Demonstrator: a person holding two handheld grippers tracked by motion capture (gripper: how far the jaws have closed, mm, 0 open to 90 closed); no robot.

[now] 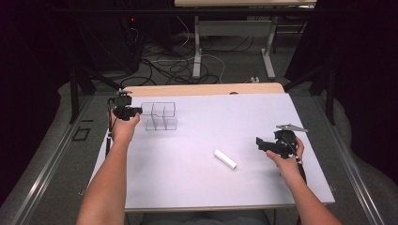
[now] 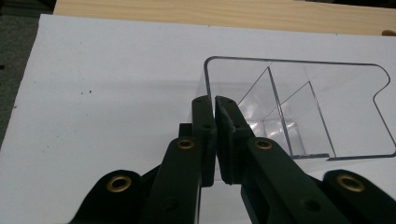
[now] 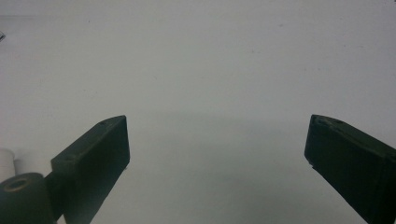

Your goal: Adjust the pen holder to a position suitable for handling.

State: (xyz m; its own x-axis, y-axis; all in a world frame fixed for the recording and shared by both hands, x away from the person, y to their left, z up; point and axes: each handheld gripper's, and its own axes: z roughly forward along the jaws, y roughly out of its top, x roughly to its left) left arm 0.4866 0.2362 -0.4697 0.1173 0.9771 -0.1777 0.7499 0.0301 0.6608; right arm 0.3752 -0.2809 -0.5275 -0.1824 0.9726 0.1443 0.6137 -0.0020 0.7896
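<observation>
At the upper left of the high view, the left claw [image 1: 136,111] pinches the near wall of the clear divided organizer [image 1: 159,116] on the white bench [image 1: 187,154]. It is probably light, stiff, slick and brittle (best gripped at a wall edge). The right claw [image 1: 259,142] gapes wide, empty, right of the white cylinder [image 1: 225,159].

High view from above the near edge, facing forward and down on the whole white rectangular table sheet [image 1: 187,154], left gripper view close over the clear plastic divided organiser [image 2: 299,107], also upper left in high view [image 1: 159,115], right gripper view low, close, facing bare sheet [image 3: 210,70]
</observation>
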